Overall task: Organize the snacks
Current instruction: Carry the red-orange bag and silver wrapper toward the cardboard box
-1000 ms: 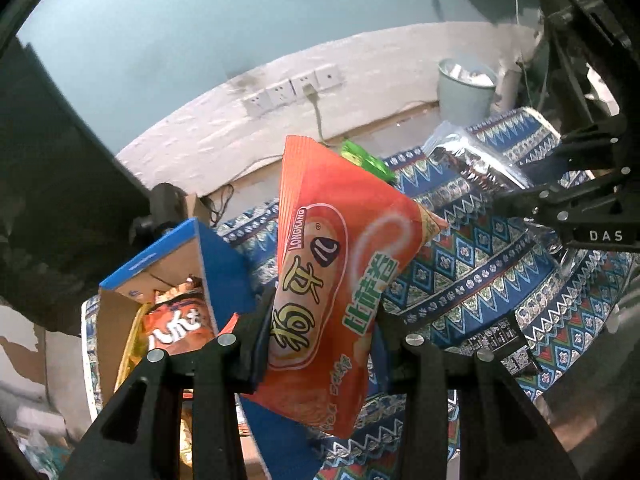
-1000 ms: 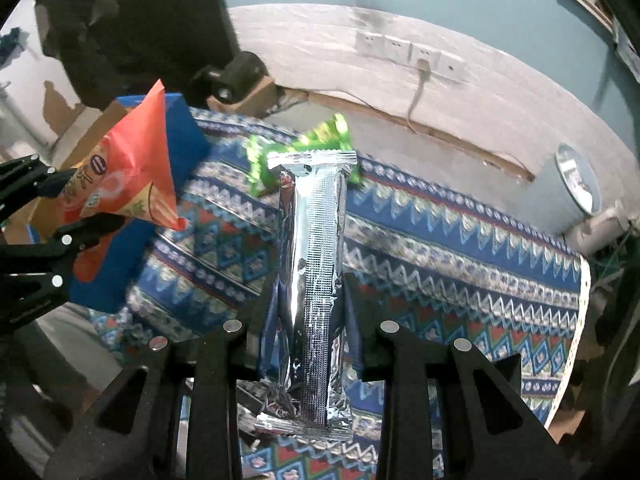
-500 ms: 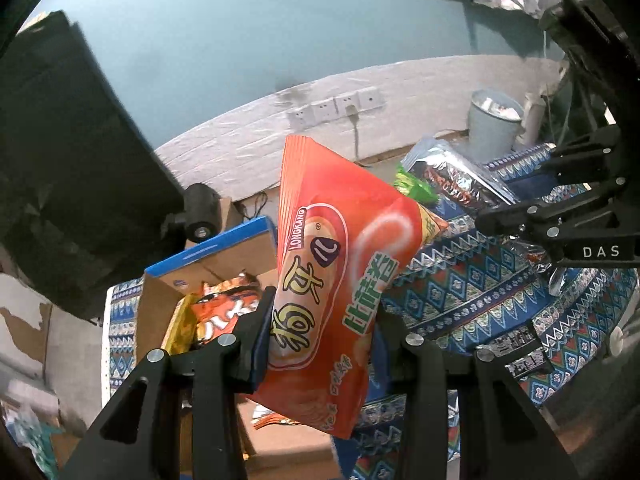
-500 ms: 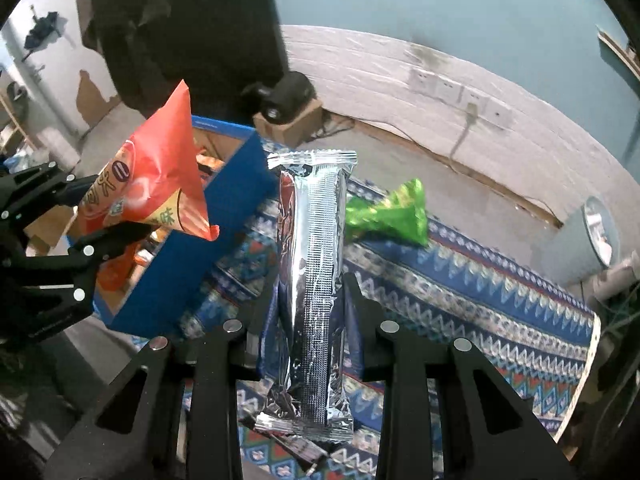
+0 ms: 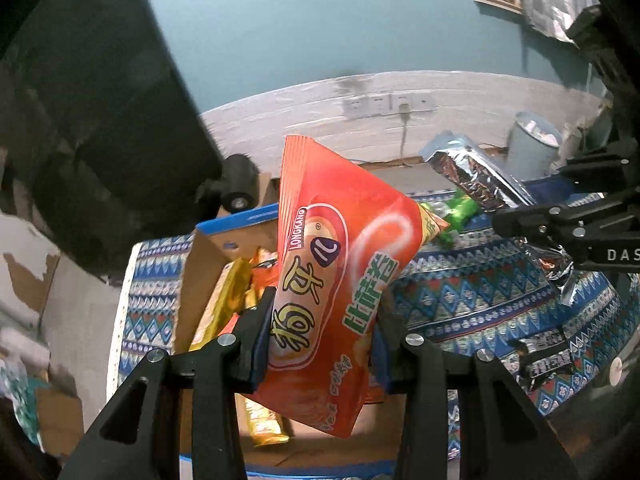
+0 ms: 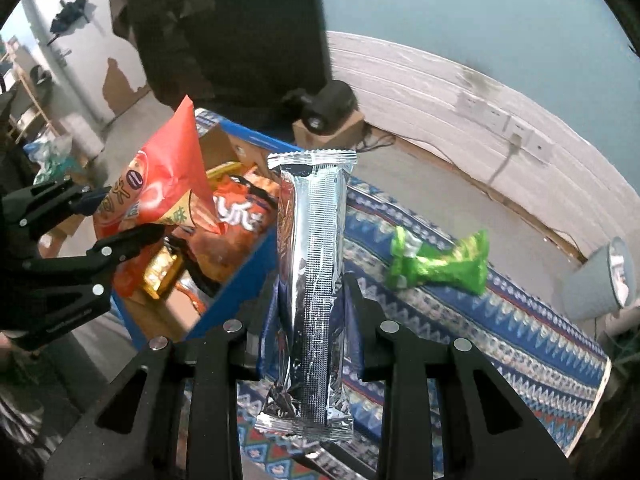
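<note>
My left gripper (image 5: 322,320) is shut on an orange snack bag (image 5: 340,264) and holds it above the open blue cardboard box (image 5: 236,224), which has several snack packs inside. In the right wrist view the same orange bag (image 6: 160,184) hangs over the box (image 6: 244,272). A silver foil packet (image 6: 312,280) stands upright between the pads of my right gripper (image 6: 310,300), which is shut on it, just right of the box's blue wall. That silver packet (image 5: 476,176) also shows at the right of the left wrist view.
A green wrapped snack (image 6: 440,260) lies on the blue patterned cloth (image 6: 500,320). A dark packet (image 5: 544,352) lies on the cloth too. A grey bin (image 6: 600,280) stands by the white wall with sockets (image 5: 388,104). A black object (image 6: 328,104) sits on a small carton behind the box.
Both grippers have moved left with their packs. The orange bag now hangs over the open box, and the silver packet has come up beside the box's wall.
</note>
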A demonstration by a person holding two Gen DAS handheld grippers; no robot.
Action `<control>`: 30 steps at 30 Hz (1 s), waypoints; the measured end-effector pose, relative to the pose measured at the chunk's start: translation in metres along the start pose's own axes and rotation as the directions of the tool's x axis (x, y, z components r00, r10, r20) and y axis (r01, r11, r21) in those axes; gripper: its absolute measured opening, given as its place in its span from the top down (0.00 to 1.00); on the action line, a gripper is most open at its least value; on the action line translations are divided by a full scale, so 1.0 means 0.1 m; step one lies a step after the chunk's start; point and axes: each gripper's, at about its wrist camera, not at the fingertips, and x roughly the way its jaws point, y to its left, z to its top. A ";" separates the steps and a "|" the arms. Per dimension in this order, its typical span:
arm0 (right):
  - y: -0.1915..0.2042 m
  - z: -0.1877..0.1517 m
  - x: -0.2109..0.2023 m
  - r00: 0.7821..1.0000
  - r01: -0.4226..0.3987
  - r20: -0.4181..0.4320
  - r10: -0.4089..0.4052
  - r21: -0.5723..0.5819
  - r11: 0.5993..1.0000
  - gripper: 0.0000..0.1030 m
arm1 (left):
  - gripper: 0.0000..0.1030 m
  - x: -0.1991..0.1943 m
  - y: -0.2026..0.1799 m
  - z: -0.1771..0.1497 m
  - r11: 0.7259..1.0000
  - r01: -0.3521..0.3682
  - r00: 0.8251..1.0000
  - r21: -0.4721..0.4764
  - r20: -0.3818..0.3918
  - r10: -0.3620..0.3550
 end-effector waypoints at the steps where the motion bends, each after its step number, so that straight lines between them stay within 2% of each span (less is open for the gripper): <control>1: 0.04 0.03 0.03 1.000 -0.006 -0.001 0.006 -0.004 1.000 0.72 | 0.59 0.01 0.06 -0.02 1.000 -0.003 1.000 -0.010 -0.005 0.003; 17: 0.47 0.41 0.46 0.995 -0.090 -0.040 0.089 -0.024 0.996 0.72 | 0.59 0.27 0.64 -0.32 0.990 -0.082 0.993 -0.117 -0.097 0.071; 24: 0.66 0.54 0.65 0.993 -0.106 -0.051 0.104 -0.041 0.994 0.72 | 0.58 0.41 0.74 -0.42 0.987 -0.099 0.985 -0.128 -0.151 0.079; 30: 0.73 0.63 0.80 0.991 -0.122 -0.060 0.120 -0.025 0.992 0.72 | 0.55 0.48 0.82 -0.47 0.982 -0.138 0.977 -0.130 -0.178 0.114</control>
